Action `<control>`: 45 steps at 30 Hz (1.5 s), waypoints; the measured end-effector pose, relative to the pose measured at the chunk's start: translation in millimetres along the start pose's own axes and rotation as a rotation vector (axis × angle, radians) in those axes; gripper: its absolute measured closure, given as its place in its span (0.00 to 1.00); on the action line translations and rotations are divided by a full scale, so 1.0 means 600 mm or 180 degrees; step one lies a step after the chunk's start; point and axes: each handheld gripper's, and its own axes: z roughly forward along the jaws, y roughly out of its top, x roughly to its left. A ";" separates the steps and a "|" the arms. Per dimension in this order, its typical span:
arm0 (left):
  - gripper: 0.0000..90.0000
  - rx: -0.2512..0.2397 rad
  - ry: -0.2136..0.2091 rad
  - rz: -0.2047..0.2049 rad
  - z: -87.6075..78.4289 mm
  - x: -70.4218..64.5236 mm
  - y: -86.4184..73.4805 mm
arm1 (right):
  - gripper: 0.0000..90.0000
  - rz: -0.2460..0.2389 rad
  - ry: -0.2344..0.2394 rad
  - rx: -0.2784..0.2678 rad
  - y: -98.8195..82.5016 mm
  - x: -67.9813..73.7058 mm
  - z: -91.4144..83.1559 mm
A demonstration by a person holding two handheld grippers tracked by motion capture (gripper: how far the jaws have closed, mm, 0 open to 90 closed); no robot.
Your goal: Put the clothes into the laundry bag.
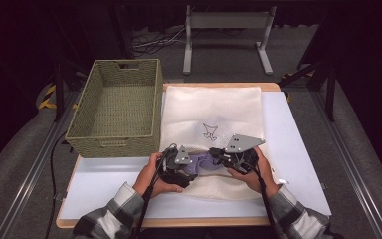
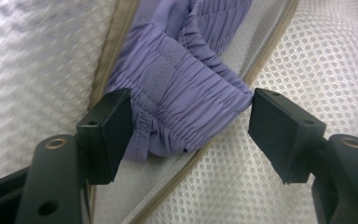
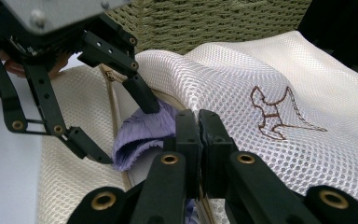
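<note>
purple fabric is going into a white mesh laundry bag (image 1: 211, 112) through its zipper slit, and the step looks like stuffing the garment inside while the bag mouth is kept open. done well, that calls for short pushes at the bunched elastic edge, away from the zipper teeth, so neither the cloth nor the mesh snags.

left gripper (image 2: 191, 123): its jaws stand spread, one on each side of the purple garment (image 2: 177, 84). the gathered waistband lies between them, right at the tips; the left pad seems to brush the cloth, but nothing is pinched. the garment pokes out of the slit just ahead of this gripper, with the zipper tape running under both jaws.

right gripper (image 3: 199, 135): its jaws are pressed together at the slit's edge. whether a fold of mesh is caught between them i cannot tell. the garment sits just beyond and to the left of its tips.

a woven basket (image 1: 117, 107) stands well beyond the left gripper.
</note>
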 end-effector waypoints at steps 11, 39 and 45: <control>0.71 0.0124 0.0290 0.0183 0.029 -0.002 0.034 | 0.98 0.0010 0.0035 0.0036 -0.003 0.004 0.001; 0.79 -0.0552 0.0264 -0.0130 0.050 0.004 0.064 | 0.97 0.0117 0.0143 0.0156 -0.016 0.004 0.014; 0.76 -0.0592 0.0337 -0.0118 0.041 -0.006 0.062 | 0.97 0.0070 0.0130 0.0156 -0.017 0.002 0.013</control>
